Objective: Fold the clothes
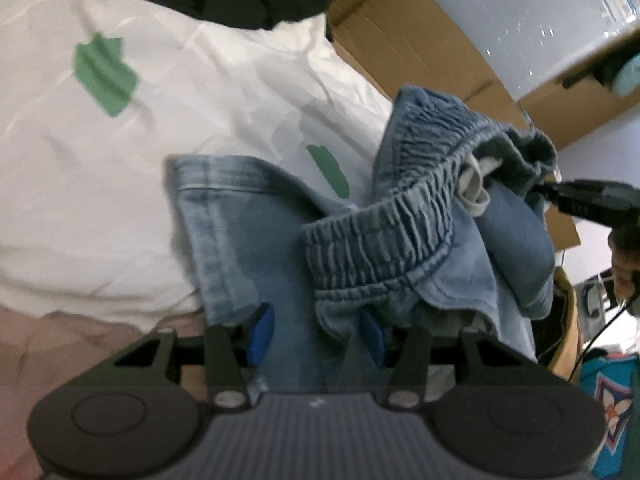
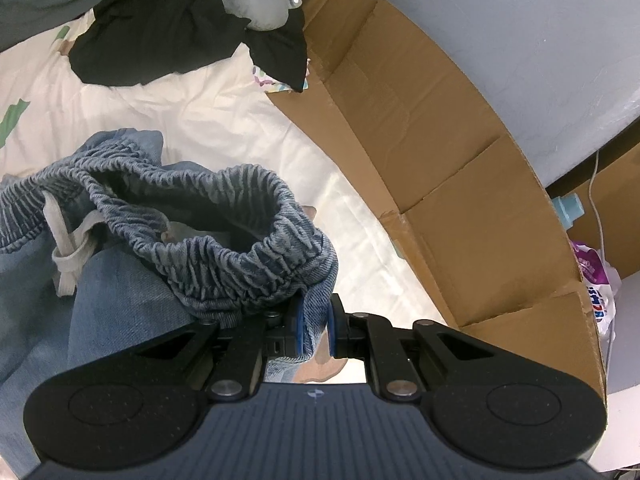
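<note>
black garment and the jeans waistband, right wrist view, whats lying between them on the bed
Nothing lies there. In the right wrist view only bare white bedsheet stretches between the black garment and the jeans waistband.

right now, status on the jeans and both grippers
Right gripper shut on jeans waistband edge. Left gripper open, denim between pads, no pinch. Black garment further up the bedsheet, clear.

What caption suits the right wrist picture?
Right gripper pinching the elastic waistband of blue denim pants above a white bedsheet.
</note>
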`<state>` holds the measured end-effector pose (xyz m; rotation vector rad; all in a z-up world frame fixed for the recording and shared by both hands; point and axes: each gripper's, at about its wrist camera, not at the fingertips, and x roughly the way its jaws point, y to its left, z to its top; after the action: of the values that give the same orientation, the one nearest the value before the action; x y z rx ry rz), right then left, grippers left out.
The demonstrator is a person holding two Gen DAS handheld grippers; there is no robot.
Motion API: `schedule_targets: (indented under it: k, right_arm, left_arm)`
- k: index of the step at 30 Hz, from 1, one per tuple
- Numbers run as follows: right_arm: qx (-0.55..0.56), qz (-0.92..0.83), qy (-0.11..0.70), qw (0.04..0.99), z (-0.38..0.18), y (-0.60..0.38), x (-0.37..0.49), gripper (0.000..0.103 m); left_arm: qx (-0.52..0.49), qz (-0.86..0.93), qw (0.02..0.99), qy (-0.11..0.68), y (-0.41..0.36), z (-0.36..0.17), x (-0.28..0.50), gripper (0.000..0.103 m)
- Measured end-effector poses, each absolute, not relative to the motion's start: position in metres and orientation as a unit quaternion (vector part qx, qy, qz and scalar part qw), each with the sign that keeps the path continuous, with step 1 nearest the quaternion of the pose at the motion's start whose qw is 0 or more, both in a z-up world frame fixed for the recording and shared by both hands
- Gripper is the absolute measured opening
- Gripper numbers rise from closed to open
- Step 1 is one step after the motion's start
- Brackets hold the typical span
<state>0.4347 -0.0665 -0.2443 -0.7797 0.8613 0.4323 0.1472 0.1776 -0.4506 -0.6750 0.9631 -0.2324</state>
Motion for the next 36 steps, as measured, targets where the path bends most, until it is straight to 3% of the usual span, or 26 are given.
schedule_targets:
  k: [8,17,20,22,24,36]
  right_arm:
    - [-0.362,0.202,0.409,0.813,-0.25,-0.066,0.435,0.01]
    - [-0.356,0.2,0.412,0.815,-0.254,-0.066,0.435,0.01]
    - [-0.352,0.197,0.412,0.817,-0.255,-0.066,0.435,0.01]
    - [-0.351,0.198,0.408,0.819,-0.253,-0.064,0.435,0.01]
    - [-0.352,0.199,0.398,0.824,-0.247,-0.063,0.433,0.01]
    - [-0.375,0.265,0.294,0.838,-0.178,-0.019,0.411,0.009]
  left_arm:
    - [-0.296,-0.124,0.824,0.467,0.155,-0.452,0.161,0.05]
    - [-0.357,-0.127,0.809,0.449,0.154,-0.463,0.16,0.05]
    - [-0.357,-0.126,0.812,0.445,0.154,-0.462,0.157,0.041]
    - [-0.367,-0.119,0.807,0.448,0.159,-0.459,0.154,0.031]
    - [-0.363,-0.115,0.811,0.445,0.166,-0.451,0.145,0.027]
    - [-0.351,-0.04,0.839,0.414,0.242,-0.366,0.067,0.021]
